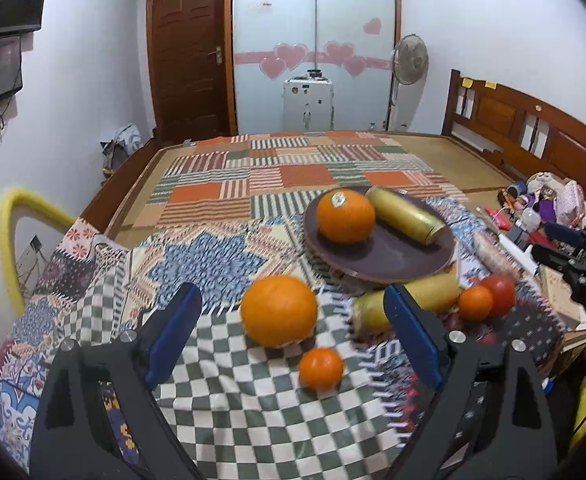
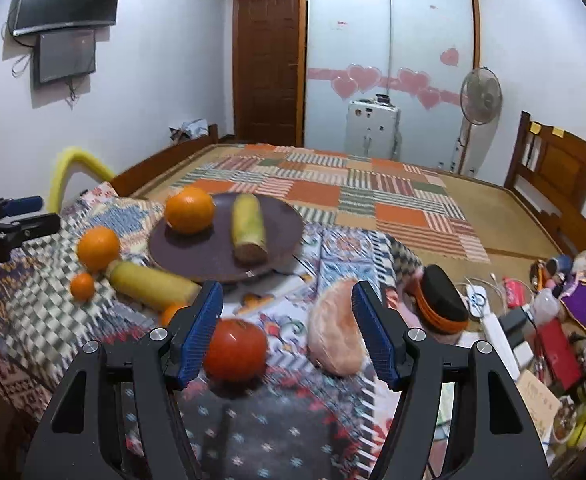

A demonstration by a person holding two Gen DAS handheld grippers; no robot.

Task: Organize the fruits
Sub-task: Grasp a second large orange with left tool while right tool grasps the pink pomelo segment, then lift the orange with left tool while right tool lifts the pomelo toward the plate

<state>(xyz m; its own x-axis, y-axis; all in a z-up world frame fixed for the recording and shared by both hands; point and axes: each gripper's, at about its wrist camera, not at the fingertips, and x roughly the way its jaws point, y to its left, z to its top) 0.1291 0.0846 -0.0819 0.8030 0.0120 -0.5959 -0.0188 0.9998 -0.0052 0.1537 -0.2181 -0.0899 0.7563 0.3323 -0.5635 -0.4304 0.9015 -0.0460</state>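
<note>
A dark round plate (image 1: 405, 256) (image 2: 285, 220) holds an orange (image 1: 345, 218) (image 2: 189, 210) and a yellow corn cob (image 1: 407, 214) (image 2: 248, 228). On the cloth before it lie a large orange (image 1: 279, 310) (image 2: 98, 249), a small orange (image 1: 321, 368) (image 2: 82, 286), a second corn cob (image 1: 433, 296) (image 2: 153, 286), another small orange (image 1: 475, 303) and a red tomato (image 1: 501, 294) (image 2: 235, 350). My left gripper (image 1: 293, 328) is open, with the large orange between its fingers' lines. My right gripper (image 2: 287, 328) is open around the tomato and empty.
A pink sweet potato (image 2: 335, 332) lies right of the tomato, beside a black and orange case (image 2: 439, 300). Clutter of toys and boxes (image 2: 553, 312) fills the right edge. A yellow foam tube (image 1: 9, 240) stands at the left. The patchwork bed (image 1: 293, 168) stretches behind.
</note>
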